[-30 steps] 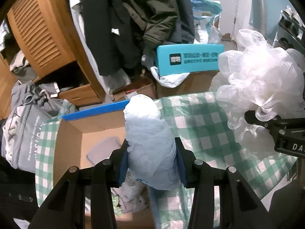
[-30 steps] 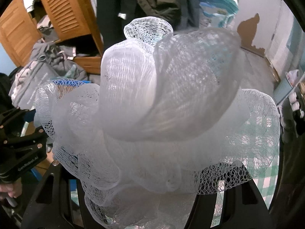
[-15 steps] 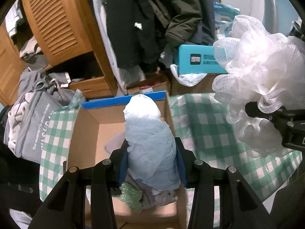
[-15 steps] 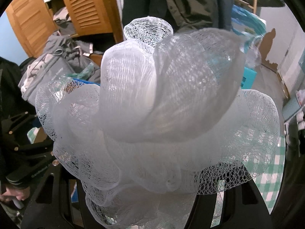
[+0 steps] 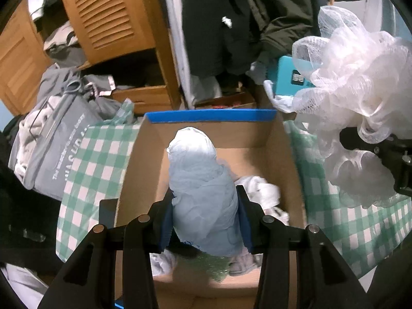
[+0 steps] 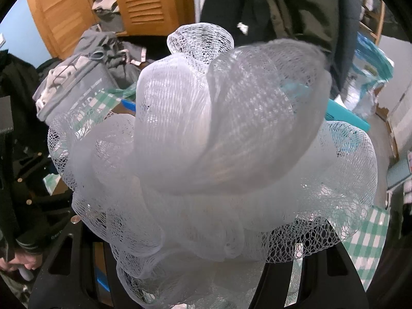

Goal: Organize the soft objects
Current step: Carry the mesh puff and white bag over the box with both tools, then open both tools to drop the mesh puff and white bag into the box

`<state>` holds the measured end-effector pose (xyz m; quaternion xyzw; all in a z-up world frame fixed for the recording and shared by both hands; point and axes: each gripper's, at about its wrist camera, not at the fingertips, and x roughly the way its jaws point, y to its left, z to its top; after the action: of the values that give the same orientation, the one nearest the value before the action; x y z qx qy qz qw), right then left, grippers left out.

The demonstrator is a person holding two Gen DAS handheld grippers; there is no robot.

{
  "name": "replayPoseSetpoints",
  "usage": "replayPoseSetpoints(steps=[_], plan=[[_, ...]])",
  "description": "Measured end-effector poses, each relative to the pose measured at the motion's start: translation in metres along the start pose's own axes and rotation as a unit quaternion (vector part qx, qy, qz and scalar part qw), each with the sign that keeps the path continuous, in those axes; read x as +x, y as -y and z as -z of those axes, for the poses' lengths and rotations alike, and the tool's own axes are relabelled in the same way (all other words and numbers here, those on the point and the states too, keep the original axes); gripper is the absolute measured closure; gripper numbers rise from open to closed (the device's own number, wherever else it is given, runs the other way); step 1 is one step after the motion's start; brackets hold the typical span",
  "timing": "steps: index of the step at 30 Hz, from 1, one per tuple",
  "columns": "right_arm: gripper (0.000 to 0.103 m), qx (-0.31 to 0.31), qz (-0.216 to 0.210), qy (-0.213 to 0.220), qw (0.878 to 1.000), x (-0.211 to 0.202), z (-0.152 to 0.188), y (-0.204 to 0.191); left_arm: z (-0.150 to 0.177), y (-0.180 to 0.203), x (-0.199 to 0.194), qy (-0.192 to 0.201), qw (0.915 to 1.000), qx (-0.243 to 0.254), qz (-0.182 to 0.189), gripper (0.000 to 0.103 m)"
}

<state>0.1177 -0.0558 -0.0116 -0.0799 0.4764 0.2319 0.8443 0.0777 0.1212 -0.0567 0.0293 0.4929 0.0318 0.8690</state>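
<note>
Left gripper (image 5: 204, 215) angled down over open brown cardboard box (image 5: 260, 139) at frame centre, jaws clamped on crumpled pale-blue soft bundle (image 5: 203, 188), right gripper (image 6: 203, 265) at right edge — jaws clamped on puffy white mesh bath sponge (image 6: 219, 139)

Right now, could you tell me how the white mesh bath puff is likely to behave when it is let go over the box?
The white mesh bath puff looks very light for its size: it is mostly airy netting. It seems squashy, bulging around the right tool, so it should spring back on release. It would probably land softly in the cardboard box without rolling far.
</note>
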Motion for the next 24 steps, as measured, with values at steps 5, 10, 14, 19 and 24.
replayPoseSetpoints(steps=[5,10,14,19,24], plan=[[0.04,-0.022,-0.006,-0.008,1.0,0.014,-0.011,-0.023,0.005,-0.017,0.008,-0.009,0.9998,-0.013,-0.01,0.059],[0.04,-0.041,-0.011,-0.016,0.999,0.026,-0.018,-0.043,0.008,-0.033,0.016,-0.019,0.9992,-0.03,-0.017,0.059],[0.04,-0.055,-0.015,-0.022,0.998,0.035,-0.026,-0.058,0.011,-0.041,0.021,-0.026,0.9986,-0.041,-0.021,0.059],[0.039,-0.078,-0.02,-0.034,0.996,0.052,-0.031,-0.073,0.013,-0.047,0.026,-0.032,0.9978,-0.053,-0.025,0.056],[0.024,-0.088,-0.04,-0.042,0.994,0.061,-0.028,-0.079,0.013,-0.054,0.026,-0.038,0.9966,-0.066,-0.032,0.036]])
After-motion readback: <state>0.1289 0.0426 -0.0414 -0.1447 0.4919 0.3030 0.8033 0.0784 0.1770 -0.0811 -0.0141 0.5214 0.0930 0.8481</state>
